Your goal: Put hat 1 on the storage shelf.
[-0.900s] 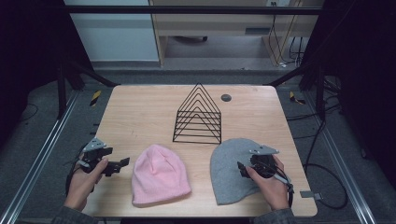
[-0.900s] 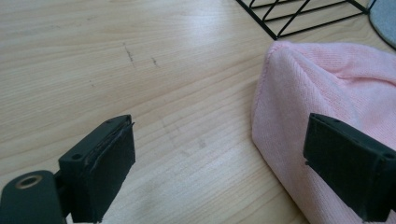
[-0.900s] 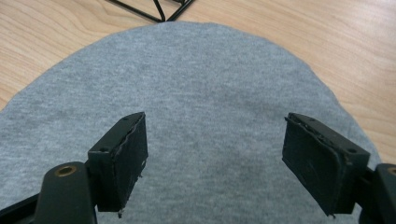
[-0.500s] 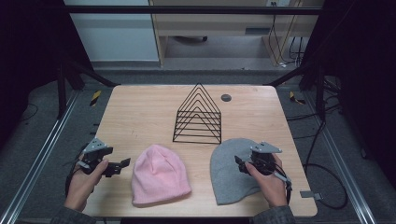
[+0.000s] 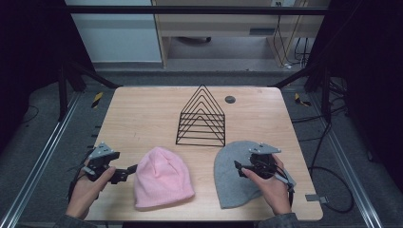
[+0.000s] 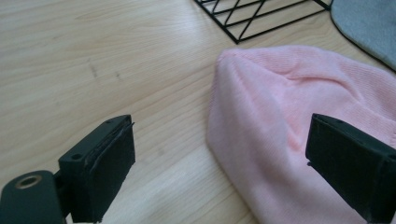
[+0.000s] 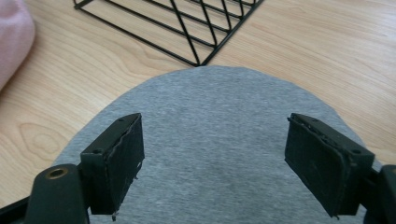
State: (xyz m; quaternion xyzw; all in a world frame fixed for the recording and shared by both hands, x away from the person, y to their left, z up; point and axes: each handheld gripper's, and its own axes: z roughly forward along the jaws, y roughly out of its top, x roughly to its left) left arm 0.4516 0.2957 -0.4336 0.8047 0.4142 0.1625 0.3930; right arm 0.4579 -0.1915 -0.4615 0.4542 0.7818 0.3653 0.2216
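A pink beanie [image 5: 161, 178] lies flat near the table's front edge, with a grey beanie [image 5: 228, 183] to its right. My left gripper [image 5: 126, 172] sits low at the pink beanie's left side and points toward it. In the left gripper view the open jaws [image 6: 219, 168] straddle the pink beanie's [image 6: 299, 107] left edge without pressing on it. My right gripper [image 5: 240, 170] hovers over the grey beanie. In the right gripper view its jaws [image 7: 215, 158] stand wide open above the grey fabric [image 7: 215, 112], holding nothing.
A black wire rack [image 5: 202, 116] shaped like stacked triangles stands mid-table, just behind both beanies. A small dark round disc [image 5: 230, 99] lies behind it. The wooden table [image 5: 142, 118] has bare room at the left and back. Metal frame rails run along both sides.
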